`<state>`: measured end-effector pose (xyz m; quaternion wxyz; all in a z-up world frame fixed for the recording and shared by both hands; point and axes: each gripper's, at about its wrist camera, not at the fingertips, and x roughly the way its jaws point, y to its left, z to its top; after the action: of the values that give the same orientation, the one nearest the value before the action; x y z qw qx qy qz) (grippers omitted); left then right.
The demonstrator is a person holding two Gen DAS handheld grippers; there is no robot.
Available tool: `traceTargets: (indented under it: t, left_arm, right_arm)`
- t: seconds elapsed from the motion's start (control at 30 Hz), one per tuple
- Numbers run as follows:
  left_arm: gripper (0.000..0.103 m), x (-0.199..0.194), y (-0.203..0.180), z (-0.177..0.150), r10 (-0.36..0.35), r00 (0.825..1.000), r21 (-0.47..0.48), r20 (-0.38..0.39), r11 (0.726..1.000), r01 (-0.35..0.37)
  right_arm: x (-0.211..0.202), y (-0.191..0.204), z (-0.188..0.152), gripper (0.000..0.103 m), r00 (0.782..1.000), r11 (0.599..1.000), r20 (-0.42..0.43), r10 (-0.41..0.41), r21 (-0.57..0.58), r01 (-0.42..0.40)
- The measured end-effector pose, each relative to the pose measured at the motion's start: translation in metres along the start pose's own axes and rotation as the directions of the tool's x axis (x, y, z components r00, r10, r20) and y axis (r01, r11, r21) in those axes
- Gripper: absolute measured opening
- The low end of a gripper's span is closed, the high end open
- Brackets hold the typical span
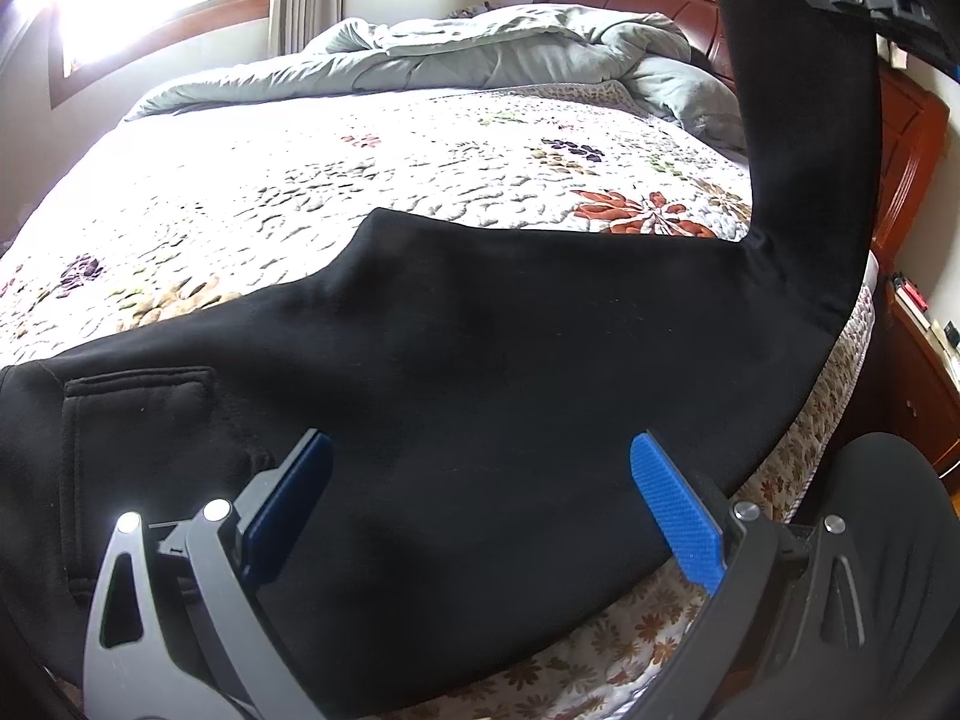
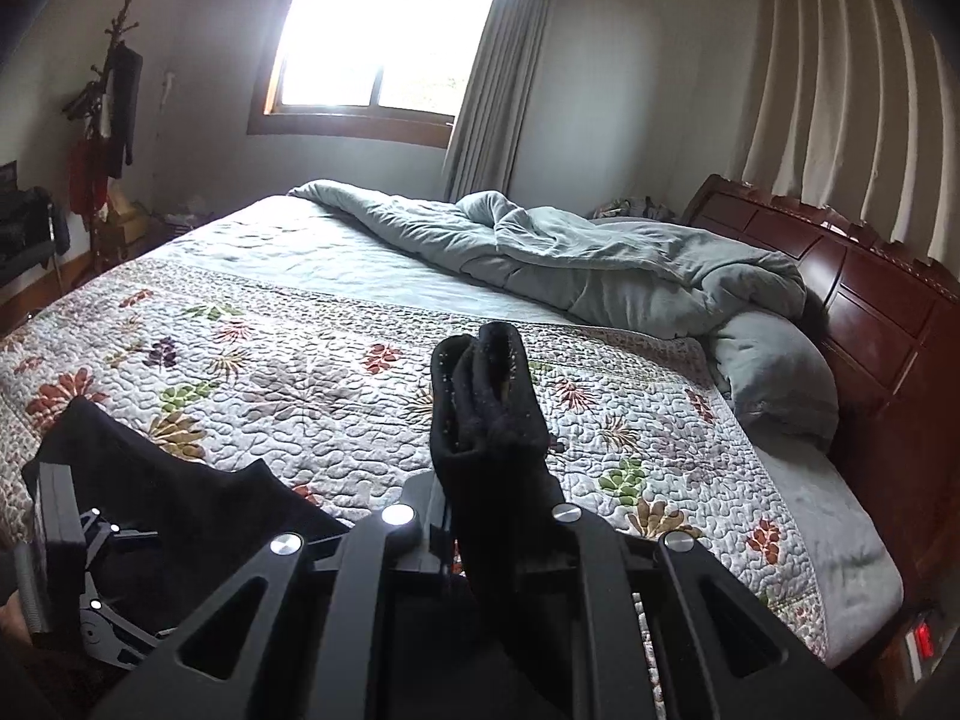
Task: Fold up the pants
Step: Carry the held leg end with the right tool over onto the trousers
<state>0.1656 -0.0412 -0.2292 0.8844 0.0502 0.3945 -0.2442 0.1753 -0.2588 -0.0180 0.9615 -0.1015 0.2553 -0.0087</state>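
Black pants (image 1: 480, 360) lie spread across the near edge of a bed, on a quilt (image 1: 300, 192) with a flower pattern. Their waist end, with a sewn pocket (image 1: 138, 420), is at the near left. The leg end at the right is lifted off the quilt and rises steeply toward the top right corner of the left wrist view.

The left gripper (image 1: 480, 510) hovers just above the middle of the pants with its blue fingers (image 1: 678, 516) spread wide and nothing between them.

The right gripper (image 2: 492, 516) is raised above the bed and clamps the bunched cuff of the pants (image 2: 486, 408) between its closed fingers; the cuff sticks up past the fingertips and the rest of the cloth hangs down toward the near left.

Farther back on the bed a rumpled grey duvet (image 2: 600, 264) lies against a dark wooden headboard (image 2: 870, 300) at the right. A bright window (image 2: 390, 30) with a curtain (image 2: 504, 72) is in the far wall.
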Motion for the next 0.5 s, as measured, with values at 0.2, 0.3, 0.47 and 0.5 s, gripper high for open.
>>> traceTargets:
  t: [0.2, 0.3, 0.47, 0.5]
  left_arm:
    - [0.099, -0.004, 0.006, 0.001, 0.002, 1.0, -0.015, 0.01, 1.0, -0.002]
    - [0.099, -0.005, 0.009, 0.001, 0.006, 1.0, -0.02, 0.008, 1.0, -0.006]
    - [0.099, -0.008, 0.012, 0.001, 0.01, 1.0, -0.026, 0.01, 1.0, -0.01]
    - [0.099, -0.008, 0.014, 0.001, 0.011, 1.0, -0.028, 0.008, 1.0, -0.01]
  right_arm:
    - [0.011, 0.027, -0.007, 0.013, 0.999, 0.998, -0.025, 0.02, -0.059, -0.021]
    - [0.019, 0.044, -0.014, 0.013, 0.999, 0.993, -0.042, 0.02, -0.115, -0.025]
    - [0.029, 0.08, -0.031, 0.013, 0.998, 0.969, -0.057, 0.007, -0.246, -0.021]
    - [0.032, 0.087, -0.034, 0.013, 0.998, 0.962, -0.061, 0.003, -0.272, -0.02]
